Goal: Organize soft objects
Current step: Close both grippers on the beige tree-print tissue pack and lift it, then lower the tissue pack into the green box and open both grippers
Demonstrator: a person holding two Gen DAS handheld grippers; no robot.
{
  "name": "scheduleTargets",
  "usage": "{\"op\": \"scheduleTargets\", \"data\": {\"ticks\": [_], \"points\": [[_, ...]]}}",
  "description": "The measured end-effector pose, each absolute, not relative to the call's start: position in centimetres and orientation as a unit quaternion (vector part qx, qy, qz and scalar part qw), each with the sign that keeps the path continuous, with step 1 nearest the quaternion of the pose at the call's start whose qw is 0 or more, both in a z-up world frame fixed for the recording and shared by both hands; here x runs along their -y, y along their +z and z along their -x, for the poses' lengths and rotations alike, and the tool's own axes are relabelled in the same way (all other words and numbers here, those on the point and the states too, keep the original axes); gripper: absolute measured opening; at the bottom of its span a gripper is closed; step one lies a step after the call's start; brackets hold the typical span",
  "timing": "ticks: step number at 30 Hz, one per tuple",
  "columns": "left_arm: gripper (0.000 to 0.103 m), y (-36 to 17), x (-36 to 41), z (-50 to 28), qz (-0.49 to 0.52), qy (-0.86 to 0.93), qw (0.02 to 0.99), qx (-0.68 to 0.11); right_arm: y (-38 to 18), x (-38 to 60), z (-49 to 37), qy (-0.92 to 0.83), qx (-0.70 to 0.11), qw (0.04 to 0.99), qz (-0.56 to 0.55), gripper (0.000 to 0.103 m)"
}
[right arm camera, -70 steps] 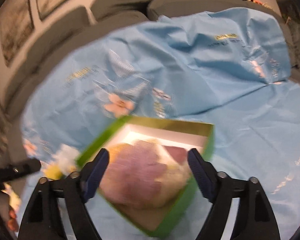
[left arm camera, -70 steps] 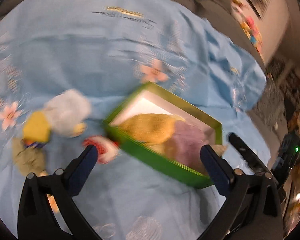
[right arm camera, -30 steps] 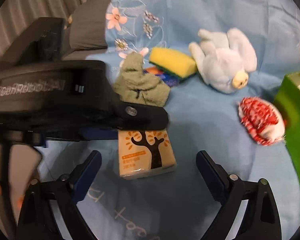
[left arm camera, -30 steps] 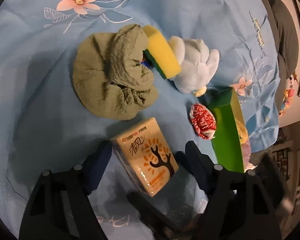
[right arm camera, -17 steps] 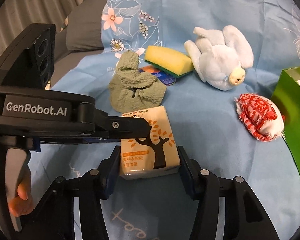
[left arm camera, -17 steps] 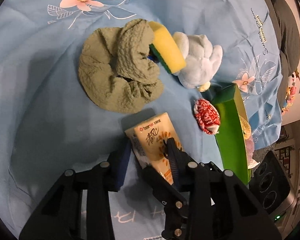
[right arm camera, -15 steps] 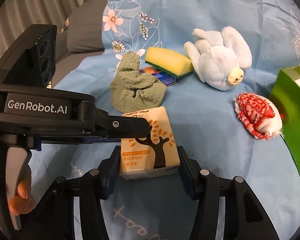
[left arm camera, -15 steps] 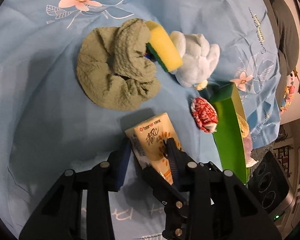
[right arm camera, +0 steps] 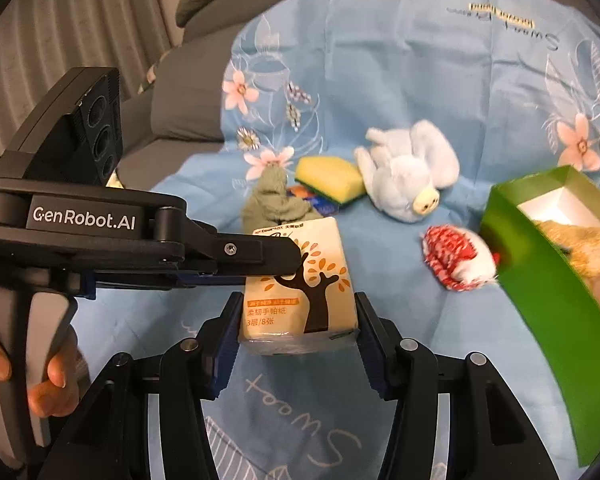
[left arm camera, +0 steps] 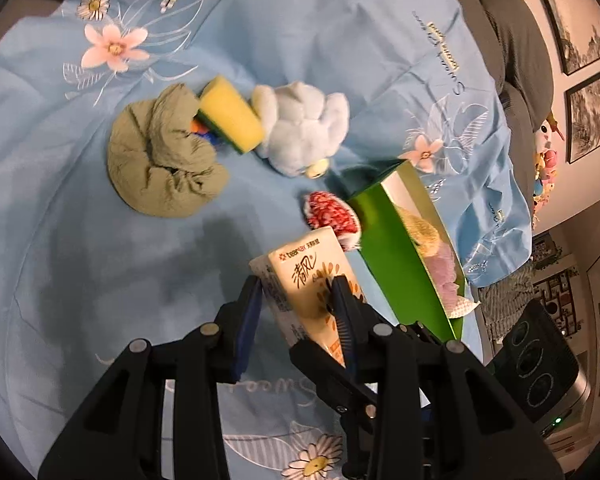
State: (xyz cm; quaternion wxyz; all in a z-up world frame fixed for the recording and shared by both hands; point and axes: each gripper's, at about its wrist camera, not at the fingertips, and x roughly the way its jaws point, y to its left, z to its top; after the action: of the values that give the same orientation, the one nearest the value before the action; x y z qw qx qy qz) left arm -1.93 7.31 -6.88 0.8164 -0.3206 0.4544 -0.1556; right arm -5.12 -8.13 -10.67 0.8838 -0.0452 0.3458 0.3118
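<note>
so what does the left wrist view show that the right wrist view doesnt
Only the left wrist view shows the framed pictures on the wall and the purple soft item inside the green cardboard box.

Only the right wrist view shows the person's hand on the left gripper's handle, its printed body, and the ribbed grey curtain.

Both show the orange tree-print tissue pack clamped between both grippers' fingers, the crumpled olive cloth, yellow-green sponge, pale blue plush toy and red-white patterned pouch on the blue floral sheet.
</note>
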Motion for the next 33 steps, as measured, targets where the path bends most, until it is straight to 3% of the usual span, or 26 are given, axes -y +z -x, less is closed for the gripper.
{"op": "scheduleTargets", "data": {"ticks": [11, 18, 33], "points": [[0.034, -2.4, -2.2, 1.6, 0.271, -0.169, 0.84, -0.438, -7.7, 13.3, 4.9, 0.3, -0.304, 0.904, 0.015, 0.055], [0.034, 0.8, 5.0, -0.8, 0.21, -0.209, 0.851, -0.434, -5.7, 19.1, 4.7, 0.246, -0.274, 0.929, -0.029, 0.055], [0.037, 0.8, 20.6, -7.6, 0.116, -0.278, 0.833, -0.463, -6.1, 31.6, 1.2, 0.113, -0.277, 0.949, -0.103, 0.055]]}}
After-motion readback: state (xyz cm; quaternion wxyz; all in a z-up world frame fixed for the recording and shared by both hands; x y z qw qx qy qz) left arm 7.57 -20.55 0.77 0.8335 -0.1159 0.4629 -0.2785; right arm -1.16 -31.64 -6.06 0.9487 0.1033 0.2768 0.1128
